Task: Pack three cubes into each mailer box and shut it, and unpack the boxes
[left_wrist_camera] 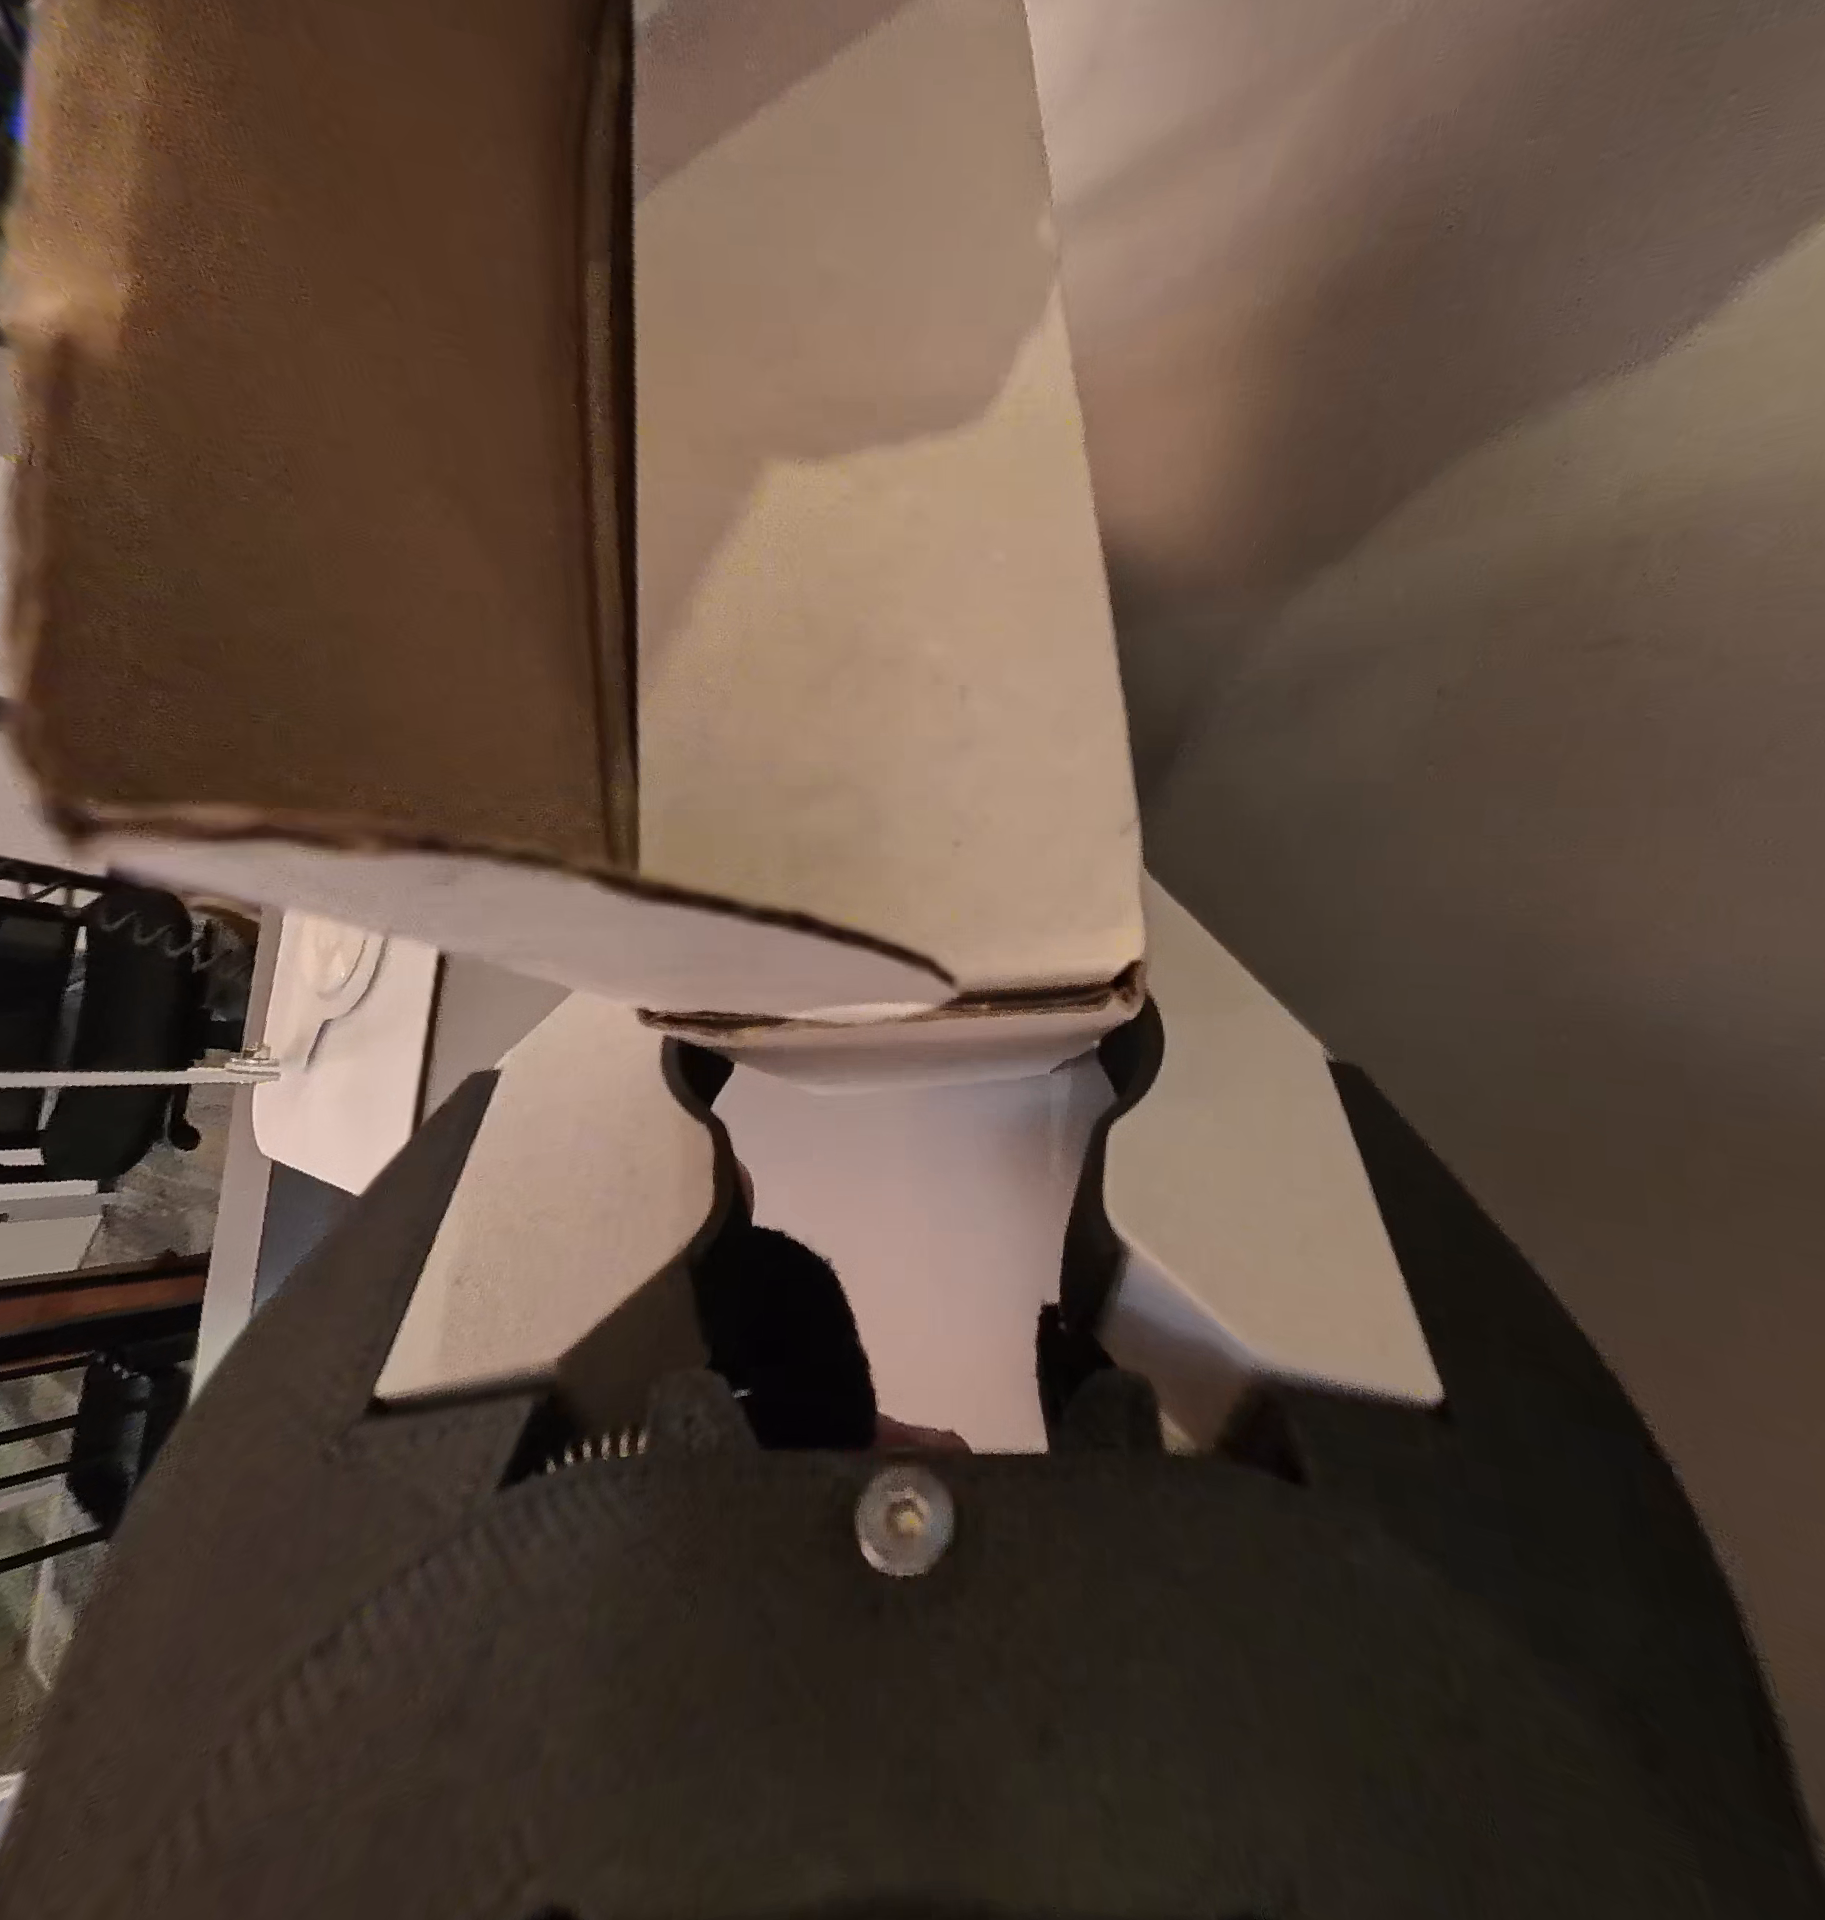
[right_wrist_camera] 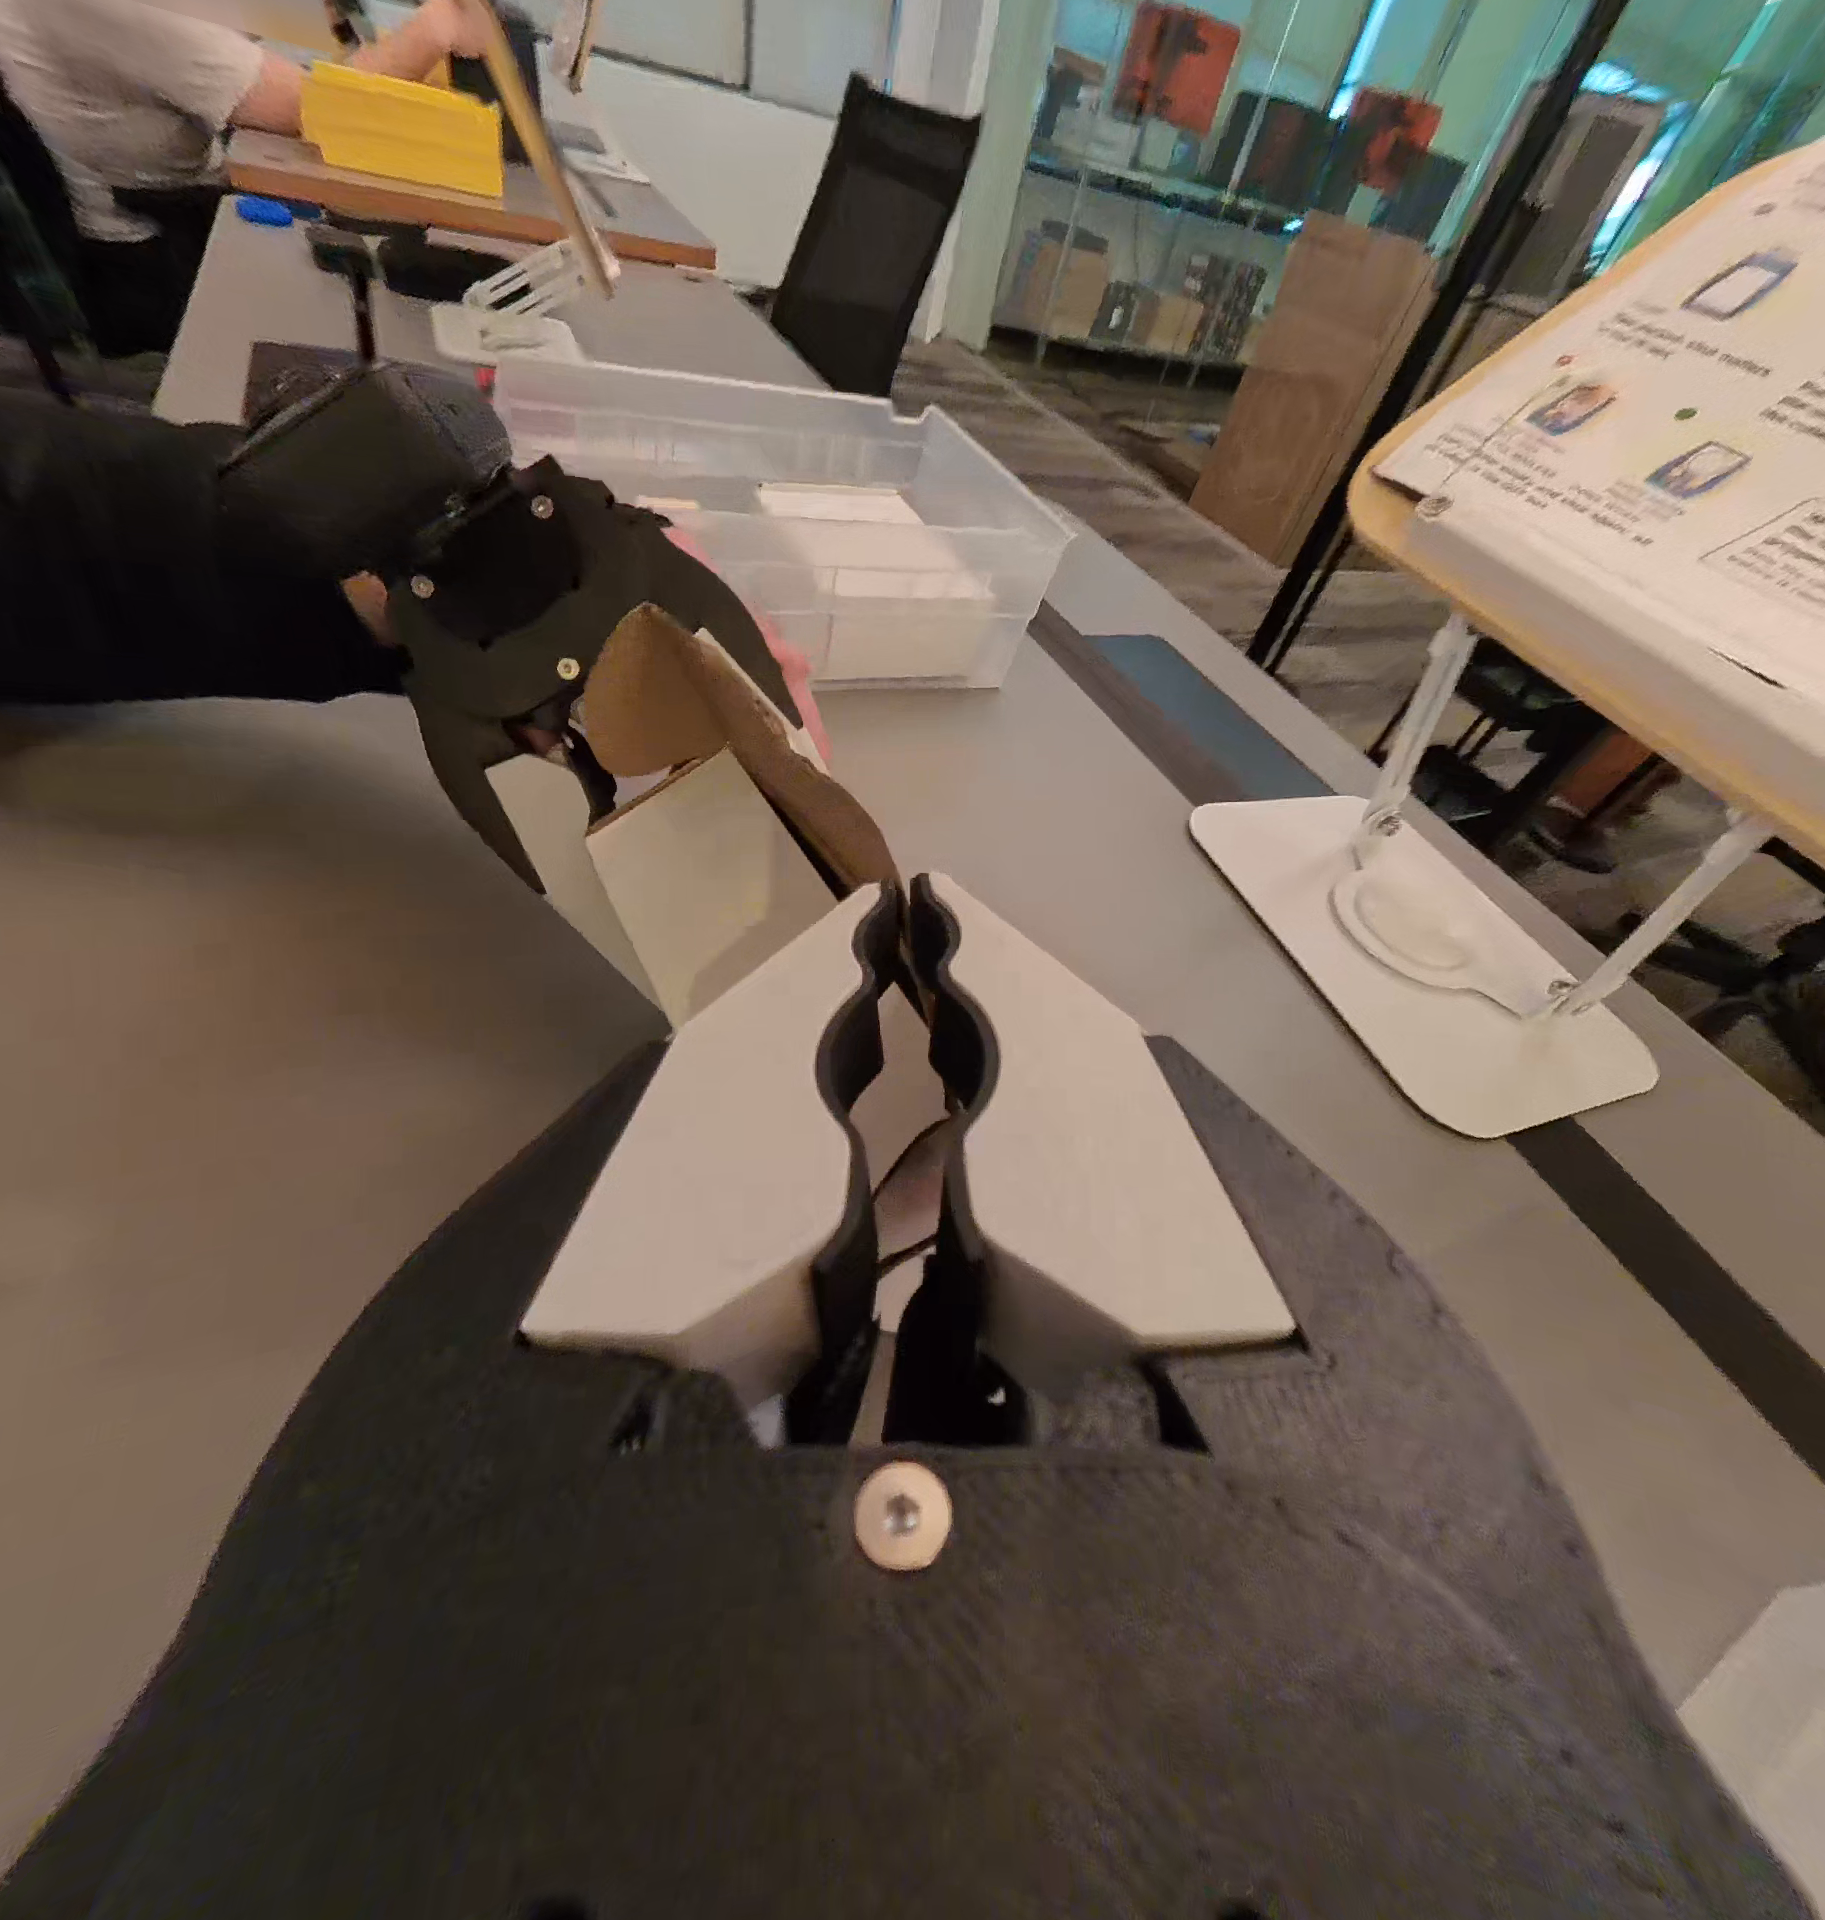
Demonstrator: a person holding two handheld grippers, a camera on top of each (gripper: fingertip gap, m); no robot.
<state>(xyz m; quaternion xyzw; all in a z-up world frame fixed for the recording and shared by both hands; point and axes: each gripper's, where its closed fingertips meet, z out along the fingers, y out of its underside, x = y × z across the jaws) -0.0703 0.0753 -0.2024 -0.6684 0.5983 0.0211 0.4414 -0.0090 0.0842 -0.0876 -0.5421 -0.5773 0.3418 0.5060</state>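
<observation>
A mailer box (right_wrist_camera: 700,883), white outside and brown inside, is on the grey table (right_wrist_camera: 212,987) with its lid up. In the right wrist view my right gripper (right_wrist_camera: 908,902) is shut on the edge of the brown lid flap (right_wrist_camera: 783,769). My left gripper (right_wrist_camera: 555,800) shows farther off, gripping the box's far end. In the left wrist view the left gripper (left_wrist_camera: 913,1049) is shut on a white wall of the box (left_wrist_camera: 877,727), with the brown flap (left_wrist_camera: 316,416) at upper left. A pink thing (right_wrist_camera: 799,675) peeks out behind the box. No cubes show clearly.
A clear plastic bin (right_wrist_camera: 970,488) with white boxes stands behind the mailer box. A white document stand (right_wrist_camera: 1407,935) with a printed sheet is on the right by the table edge. A person sits at a far desk (right_wrist_camera: 451,208) with a yellow thing.
</observation>
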